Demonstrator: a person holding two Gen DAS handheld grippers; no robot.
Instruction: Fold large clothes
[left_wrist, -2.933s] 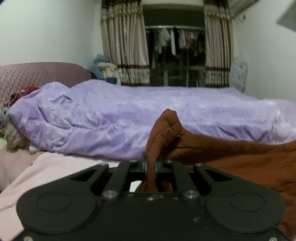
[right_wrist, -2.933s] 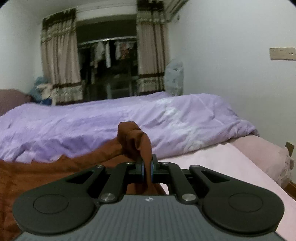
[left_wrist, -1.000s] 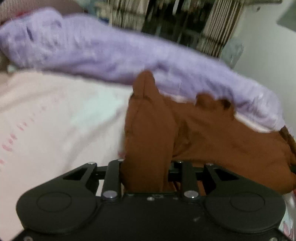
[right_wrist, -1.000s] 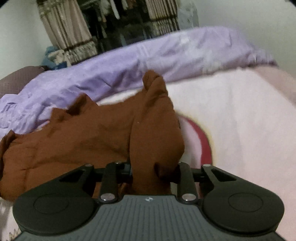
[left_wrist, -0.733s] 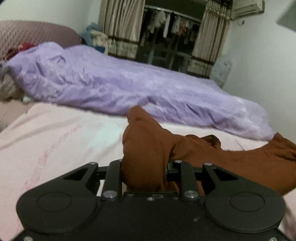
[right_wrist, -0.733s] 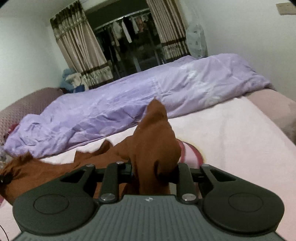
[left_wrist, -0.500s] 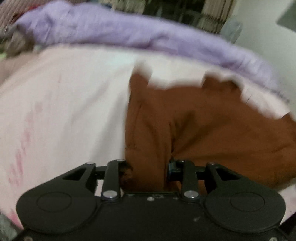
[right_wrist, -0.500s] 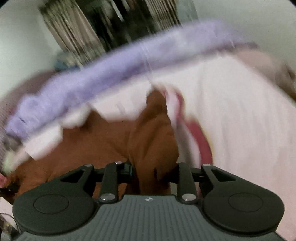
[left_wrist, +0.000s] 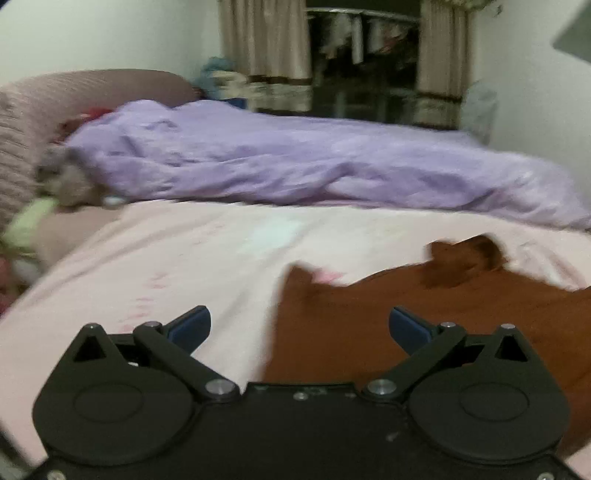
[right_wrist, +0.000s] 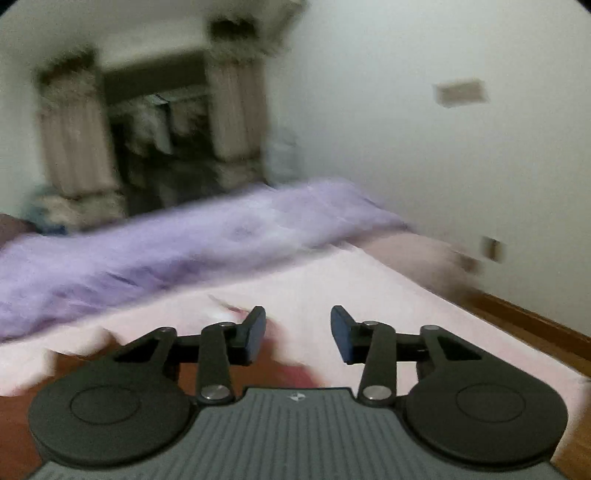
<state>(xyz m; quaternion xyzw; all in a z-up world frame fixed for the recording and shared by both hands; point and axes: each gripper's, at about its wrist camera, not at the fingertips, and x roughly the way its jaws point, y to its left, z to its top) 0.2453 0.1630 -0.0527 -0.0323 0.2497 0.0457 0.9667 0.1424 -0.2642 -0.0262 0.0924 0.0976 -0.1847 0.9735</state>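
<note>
A rust-brown garment (left_wrist: 424, 317) lies spread flat on the pink bed sheet (left_wrist: 177, 258), mostly to the right in the left wrist view. My left gripper (left_wrist: 299, 326) is open and empty, just above the garment's near left edge. In the right wrist view the same garment (right_wrist: 22, 413) shows only at the lower left, under the gripper body. My right gripper (right_wrist: 298, 332) is open and empty above the pink sheet (right_wrist: 369, 295), near the garment's right end. Both views are motion-blurred.
A rumpled purple duvet (left_wrist: 295, 170) lies across the far side of the bed, also in the right wrist view (right_wrist: 177, 243). A padded headboard (left_wrist: 74, 96) and pillows stand at the left. Curtains (left_wrist: 266, 55) hang behind. A wooden floor (right_wrist: 535, 332) borders the bed's right edge.
Both grippers have opened and let go of the brown garment, which now lies flat on the sheet. Both cameras have tilted up and drawn back.
</note>
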